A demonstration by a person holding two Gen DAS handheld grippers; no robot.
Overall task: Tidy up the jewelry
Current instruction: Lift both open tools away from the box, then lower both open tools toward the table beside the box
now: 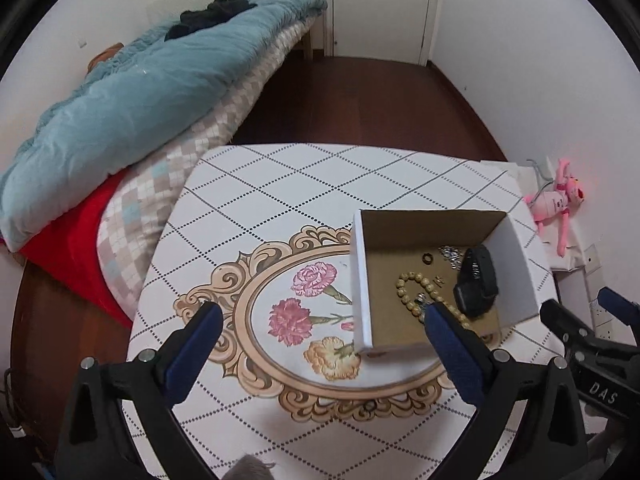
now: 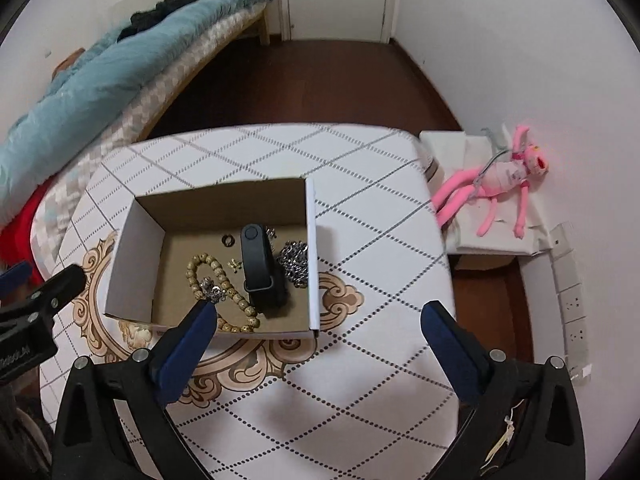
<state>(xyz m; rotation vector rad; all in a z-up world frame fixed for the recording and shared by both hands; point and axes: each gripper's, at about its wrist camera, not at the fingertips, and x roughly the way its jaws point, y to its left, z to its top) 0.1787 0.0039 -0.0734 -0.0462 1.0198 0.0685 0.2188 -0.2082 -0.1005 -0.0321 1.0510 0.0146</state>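
A small table [image 2: 360,360] is covered with a white cloth marked by dotted diamond lines and a printed oval frame of carnations [image 1: 304,320]. An open white cardboard box [image 2: 128,256] is set on it, and all the jewelry is held inside: a black watch band [image 2: 260,276], a string of wooden beads [image 2: 218,276], a silver chain [image 2: 295,262] against the right wall, a small dark ring [image 2: 228,240] and a tiny gold piece [image 2: 236,266]. The left gripper [image 1: 324,324] is held wide open above the flower print, with nothing between its blue pads. The right gripper [image 2: 320,316] is likewise spread open and empty, over the box's near right corner. Beyond the table a dark wooden floor [image 1: 360,100] is seen, running to a white door [image 1: 380,4]. A bed [image 1: 168,152] piled with a blue quilt [image 1: 132,100] is placed on the left. A pink plush toy [image 2: 496,184] is laid on white boxes [image 2: 444,140] by the right wall.
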